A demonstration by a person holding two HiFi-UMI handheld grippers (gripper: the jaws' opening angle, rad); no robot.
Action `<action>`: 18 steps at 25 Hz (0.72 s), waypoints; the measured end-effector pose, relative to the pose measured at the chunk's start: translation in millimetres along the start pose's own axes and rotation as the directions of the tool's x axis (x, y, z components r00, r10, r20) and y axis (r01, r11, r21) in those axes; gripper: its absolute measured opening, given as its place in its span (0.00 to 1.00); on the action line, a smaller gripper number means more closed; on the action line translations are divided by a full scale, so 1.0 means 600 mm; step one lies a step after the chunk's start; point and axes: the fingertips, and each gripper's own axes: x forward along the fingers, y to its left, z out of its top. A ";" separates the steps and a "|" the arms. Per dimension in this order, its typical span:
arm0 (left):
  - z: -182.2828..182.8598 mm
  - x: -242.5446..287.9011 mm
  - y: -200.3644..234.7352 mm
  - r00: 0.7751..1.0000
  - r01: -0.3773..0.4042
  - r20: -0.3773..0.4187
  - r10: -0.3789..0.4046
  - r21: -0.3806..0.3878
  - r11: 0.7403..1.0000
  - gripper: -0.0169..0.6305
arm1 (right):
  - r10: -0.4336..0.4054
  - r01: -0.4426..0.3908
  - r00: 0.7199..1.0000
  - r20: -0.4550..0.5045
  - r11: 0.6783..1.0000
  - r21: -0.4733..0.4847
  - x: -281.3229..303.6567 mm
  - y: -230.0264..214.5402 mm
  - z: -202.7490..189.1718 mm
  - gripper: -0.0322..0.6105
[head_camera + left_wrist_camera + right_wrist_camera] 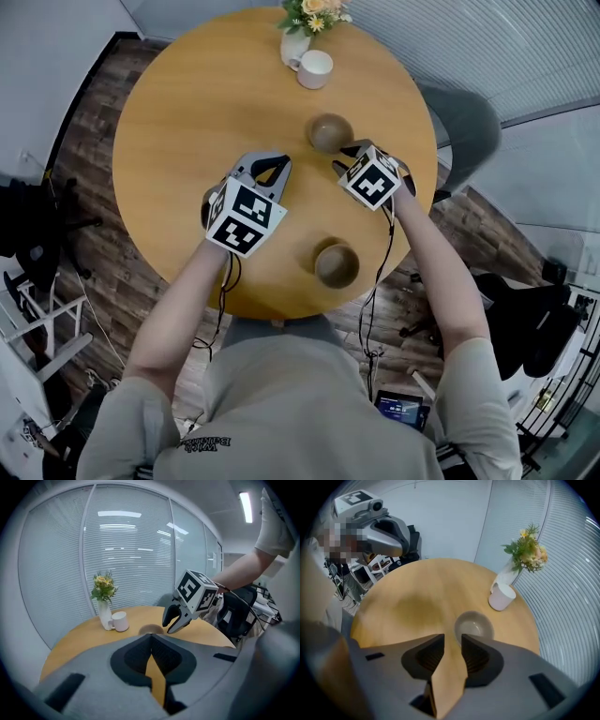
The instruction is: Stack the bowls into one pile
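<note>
Two brown bowls stand apart on the round wooden table [178, 112]. The far bowl [330, 132] sits just beyond both grippers; it also shows as the far bowl [474, 625], empty, right ahead of my right gripper [452, 637]. That right gripper [345, 157] is open a little with bare table between its jaws. My left gripper [278, 161] points at the same bowl [151, 630], and its tips meet on nothing. The near bowl [337, 264] stands by the table's front edge, between my forearms. A brown rounded edge [207, 199] peeks from under the left cube; I cannot tell what it is.
A white mug [315, 68] and a vase of flowers [298, 37] stand at the table's far edge, beyond the far bowl. A grey chair [466, 124] is tucked in at the right. Window blinds run behind the table.
</note>
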 end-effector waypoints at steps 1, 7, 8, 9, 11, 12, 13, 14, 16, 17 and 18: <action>-0.009 0.006 -0.002 1.000 0.005 -0.011 -0.005 -0.002 1.000 0.06 | 0.004 -0.004 1.000 -0.005 1.000 0.002 0.008 0.000 -0.001 0.23; -0.055 0.036 -0.005 0.998 0.024 -0.062 -0.026 -0.033 0.999 0.06 | -0.008 0.004 0.998 -0.070 0.998 -0.066 0.060 -0.004 -0.017 0.23; -0.061 0.039 -0.006 0.997 0.025 -0.069 -0.028 -0.039 0.999 0.06 | -0.013 0.007 0.997 -0.079 0.997 -0.080 0.069 -0.005 -0.020 0.23; -0.068 0.042 -0.007 0.997 0.026 -0.076 -0.029 -0.046 0.999 0.06 | -0.015 0.008 0.996 -0.084 0.996 -0.087 0.076 -0.006 -0.022 0.23; -0.081 0.046 -0.008 0.996 0.027 -0.088 -0.032 -0.061 0.998 0.06 | -0.018 0.010 0.996 -0.091 0.996 -0.088 0.089 -0.008 -0.026 0.23; -0.087 0.047 -0.008 0.995 0.027 -0.094 -0.033 -0.067 0.997 0.06 | -0.020 0.012 0.995 -0.095 0.996 -0.090 0.095 -0.010 -0.028 0.23; -0.093 0.048 -0.008 0.994 0.028 -0.100 -0.035 -0.072 0.997 0.06 | -0.023 0.014 0.995 -0.098 0.996 -0.092 0.100 -0.011 -0.030 0.23; -0.099 0.048 -0.008 0.994 0.029 -0.107 -0.037 -0.076 0.997 0.06 | -0.026 0.017 0.995 -0.096 0.996 -0.091 0.106 -0.012 -0.030 0.23; -0.110 0.048 -0.009 0.992 0.030 -0.121 -0.040 -0.081 0.996 0.06 | -0.028 0.022 0.996 -0.082 0.997 -0.078 0.114 -0.012 -0.028 0.22; -0.113 0.048 -0.010 0.991 0.031 -0.126 -0.041 -0.082 0.996 0.06 | -0.028 0.022 0.996 -0.080 0.997 -0.071 0.118 -0.012 -0.029 0.21; -0.116 0.048 -0.011 0.991 0.031 -0.129 -0.042 -0.085 0.996 0.06 | -0.028 0.022 0.996 -0.081 0.997 -0.068 0.121 -0.012 -0.031 0.20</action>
